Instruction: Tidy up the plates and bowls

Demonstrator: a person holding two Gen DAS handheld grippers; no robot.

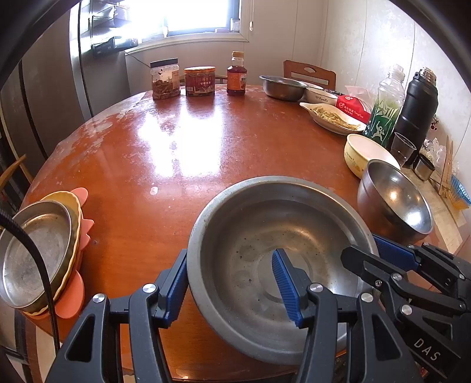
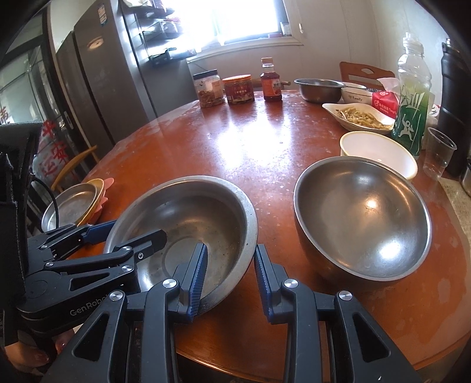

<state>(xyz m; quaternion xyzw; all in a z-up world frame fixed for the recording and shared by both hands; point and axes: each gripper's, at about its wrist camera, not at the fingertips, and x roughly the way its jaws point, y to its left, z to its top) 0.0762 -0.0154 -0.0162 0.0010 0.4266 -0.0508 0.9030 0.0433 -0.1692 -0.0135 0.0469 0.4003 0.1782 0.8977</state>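
Both tools, left (image 1: 231, 282) and right (image 2: 229, 275), angled downward, jaws part-open

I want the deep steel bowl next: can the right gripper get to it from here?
Probably yes. The deep steel bowl stands empty just beside the right gripper, with bare table between. But its fingers straddle the wide bowl at the rim, so it must come off that first.

A home kitchen with a dining corner.

A worn round wooden table (image 1: 176, 153) fills the middle of the frame, set with food jars (image 1: 199, 81), a sauce bottle (image 1: 236, 73), a dish of leftover food (image 1: 332, 117) and steel bowls (image 2: 360, 218). A tall grey refrigerator (image 2: 97, 73) stands upper left, a bright window (image 1: 200, 14) top centre, a wooden chair (image 1: 309, 73) behind the table against the white wall.
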